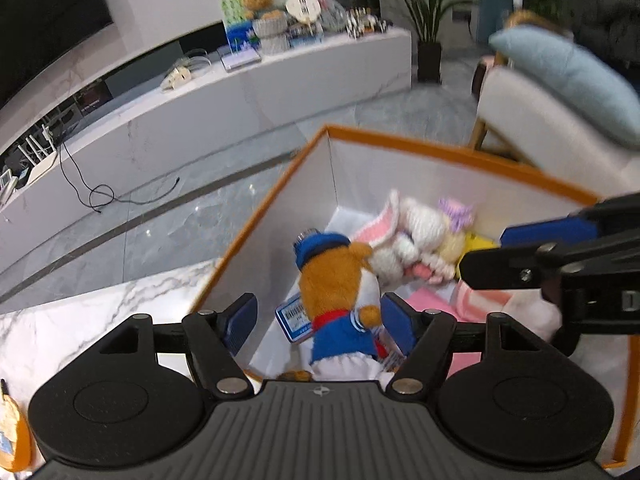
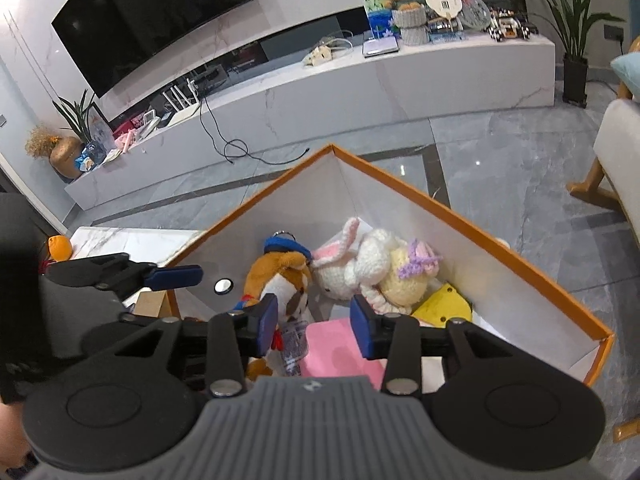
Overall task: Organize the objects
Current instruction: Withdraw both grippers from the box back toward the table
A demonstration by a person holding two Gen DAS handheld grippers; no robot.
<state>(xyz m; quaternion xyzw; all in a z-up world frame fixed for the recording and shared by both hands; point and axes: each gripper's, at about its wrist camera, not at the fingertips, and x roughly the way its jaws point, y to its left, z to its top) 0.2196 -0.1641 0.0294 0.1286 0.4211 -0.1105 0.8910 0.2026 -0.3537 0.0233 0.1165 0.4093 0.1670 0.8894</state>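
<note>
An orange-rimmed white box (image 1: 280, 200) (image 2: 500, 240) holds soft toys. A brown plush animal in a blue sailor suit and cap (image 1: 340, 292) (image 2: 280, 280) lies in it, next to a white knitted rabbit (image 1: 408, 236) (image 2: 352, 264), a cream doll with a purple bow (image 2: 408, 276), a yellow item (image 2: 444, 308) and pink cloth (image 2: 340, 352). My left gripper (image 1: 320, 320) is open above the box, its fingers either side of the sailor plush without touching it. My right gripper (image 2: 316, 324) is open over the pink cloth and holds nothing.
The box stands on a white marble table (image 1: 100, 320). An orange object (image 2: 60, 246) lies at the table's far left. Beyond are grey floor, a long TV bench (image 2: 320, 80) with clutter, a loose cable (image 2: 240, 148), and an armchair with a blue cushion (image 1: 560, 76) at the right.
</note>
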